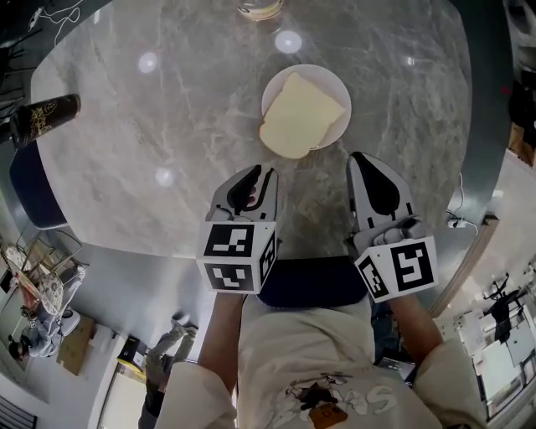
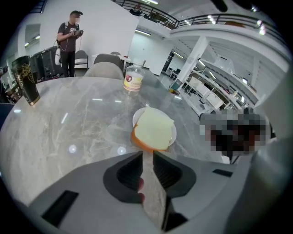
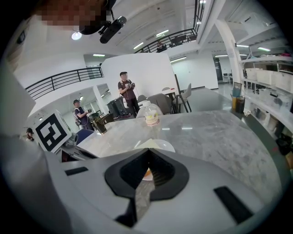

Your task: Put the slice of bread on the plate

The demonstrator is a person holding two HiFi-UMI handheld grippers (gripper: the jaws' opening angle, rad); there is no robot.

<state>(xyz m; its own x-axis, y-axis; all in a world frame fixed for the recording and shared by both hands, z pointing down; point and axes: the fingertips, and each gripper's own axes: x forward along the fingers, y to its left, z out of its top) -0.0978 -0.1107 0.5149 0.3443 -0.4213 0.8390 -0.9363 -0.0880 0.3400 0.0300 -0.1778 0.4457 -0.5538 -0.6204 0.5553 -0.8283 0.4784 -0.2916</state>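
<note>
The slice of bread (image 1: 301, 116) lies on the white plate (image 1: 337, 85) at the far middle of the grey marble table, its near left corner hanging over the rim. My left gripper (image 1: 255, 172) hovers just short of that corner. In the left gripper view its jaws (image 2: 147, 155) stand a narrow gap apart with nothing between them, and the bread (image 2: 153, 130) and plate (image 2: 135, 120) lie straight ahead. My right gripper (image 1: 362, 159) hangs to the right of the plate, near the table's front. Its jaws (image 3: 147, 151) meet at the tips, empty, with the plate (image 3: 165, 145) beyond.
A dark patterned can (image 1: 46, 117) stands at the table's left edge and a glass jar (image 1: 260, 8) at the far edge. A blue chair seat (image 1: 318, 281) sits under the near edge. A person (image 2: 68, 41) stands beyond the table by grey chairs (image 2: 105, 68).
</note>
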